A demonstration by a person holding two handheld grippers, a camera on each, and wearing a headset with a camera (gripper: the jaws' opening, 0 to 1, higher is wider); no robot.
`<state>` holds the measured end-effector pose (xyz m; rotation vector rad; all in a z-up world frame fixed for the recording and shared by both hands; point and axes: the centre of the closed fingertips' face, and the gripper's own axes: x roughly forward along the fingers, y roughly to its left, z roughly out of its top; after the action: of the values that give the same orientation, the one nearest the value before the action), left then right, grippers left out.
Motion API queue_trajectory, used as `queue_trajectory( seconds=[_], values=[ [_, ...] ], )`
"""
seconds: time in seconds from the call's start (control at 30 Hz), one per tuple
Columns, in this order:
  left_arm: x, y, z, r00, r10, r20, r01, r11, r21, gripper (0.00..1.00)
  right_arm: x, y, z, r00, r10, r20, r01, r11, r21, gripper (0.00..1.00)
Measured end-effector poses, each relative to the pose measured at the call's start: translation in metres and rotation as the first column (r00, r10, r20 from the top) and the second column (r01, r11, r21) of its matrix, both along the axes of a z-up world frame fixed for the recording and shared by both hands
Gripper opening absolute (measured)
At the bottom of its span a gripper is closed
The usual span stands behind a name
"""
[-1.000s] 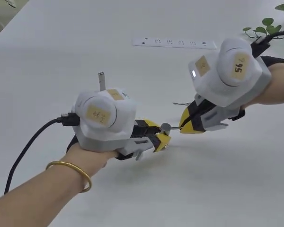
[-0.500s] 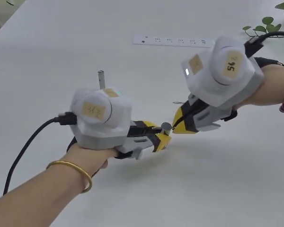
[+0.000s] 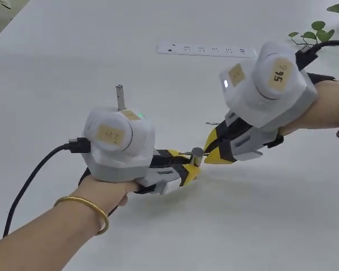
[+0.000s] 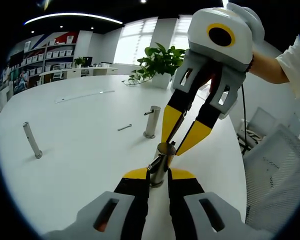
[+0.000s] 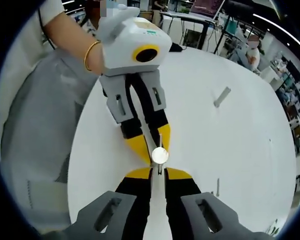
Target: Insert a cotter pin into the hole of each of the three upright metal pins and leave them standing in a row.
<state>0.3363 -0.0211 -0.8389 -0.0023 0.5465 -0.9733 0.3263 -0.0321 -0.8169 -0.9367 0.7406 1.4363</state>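
Note:
My left gripper (image 3: 191,166) lies low over the white table, shut on a short metal pin (image 3: 197,152) near its round head. In the left gripper view the jaws (image 4: 159,176) clamp that pin (image 4: 160,161). The right gripper (image 3: 210,155) meets it from the right, shut on a thin cotter pin (image 4: 173,135) whose tip pokes out of the pin's side. A second metal pin (image 4: 151,121) stands behind with a cotter pin through it. A third pin (image 3: 120,97) stands bare at the back left. In the right gripper view the held pin's head (image 5: 159,155) sits just beyond my jaws.
A loose cotter pin (image 4: 124,127) lies on the table beside the second pin. A white power strip (image 3: 209,50) runs along the far side, and a potted plant (image 3: 322,28) stands at the back right. A black cable (image 3: 37,169) trails from the left gripper.
The right gripper has closed in leftward on the held pin, bringing the cotter pin up to and into its side. The left gripper has barely moved.

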Motion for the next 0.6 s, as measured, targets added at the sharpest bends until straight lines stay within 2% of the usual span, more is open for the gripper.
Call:
queue_trajectory(
  seconds=[0.27, 0.43, 0.6],
  values=[
    [-0.0002, -0.0001, -0.0001, 1.0, -0.001, -0.001, 0.001, 1.0, 0.002, 0.12, 0.0015, -0.0048, -0.0001, 1.0, -0.016, 0.016, 0.016, 1.0, 0.001, 0.08],
    [-0.0003, -0.0001, -0.0002, 1.0, -0.002, 0.001, 0.002, 1.0, 0.004, 0.12, 0.0011, -0.0009, -0.0002, 1.0, -0.002, 0.022, 0.002, 1.0, 0.019, 0.05],
    [-0.0001, -0.0002, -0.0003, 1.0, -0.004, 0.002, 0.004, 1.0, 0.005, 0.12, 0.0031, 0.0, -0.0004, 0.999, 0.007, 0.032, -0.007, 1.0, 0.015, 0.05]
  ],
)
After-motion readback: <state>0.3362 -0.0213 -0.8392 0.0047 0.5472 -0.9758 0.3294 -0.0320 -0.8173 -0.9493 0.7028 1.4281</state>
